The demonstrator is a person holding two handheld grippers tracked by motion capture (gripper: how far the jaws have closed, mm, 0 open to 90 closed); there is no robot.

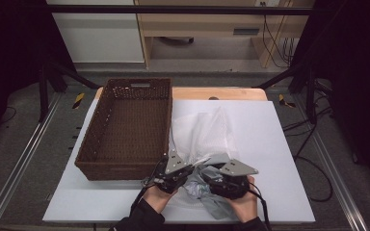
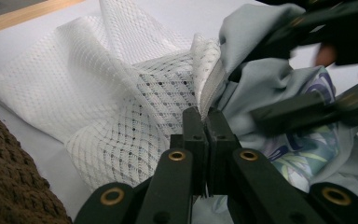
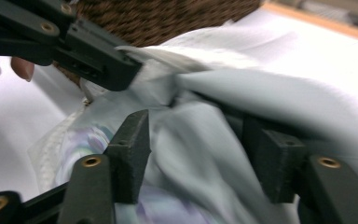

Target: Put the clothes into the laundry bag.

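A white mesh bag (image 1: 207,130) lies crumpled on the white board, right of a brown wicker basket (image 1: 120,171). My left gripper (image 1: 191,167) is shut on the bag's hemmed edge (image 2: 209,88), its jaws (image 2: 204,114) pressed together. A pale grey-blue cloth (image 1: 217,204) with a floral print (image 2: 298,154) lies bunched at the bag's mouth. My right gripper (image 1: 206,176) is open, its jaws (image 3: 193,126) set apart on either side of a fold of that cloth (image 3: 261,93). The two grippers sit close together, tips almost meeting.
The basket (image 2: 9,177) is empty and stands just left of the left gripper. The white board (image 1: 274,144) covers a wooden table. Metal rails run along both sides, and cables trail on the floor at right.
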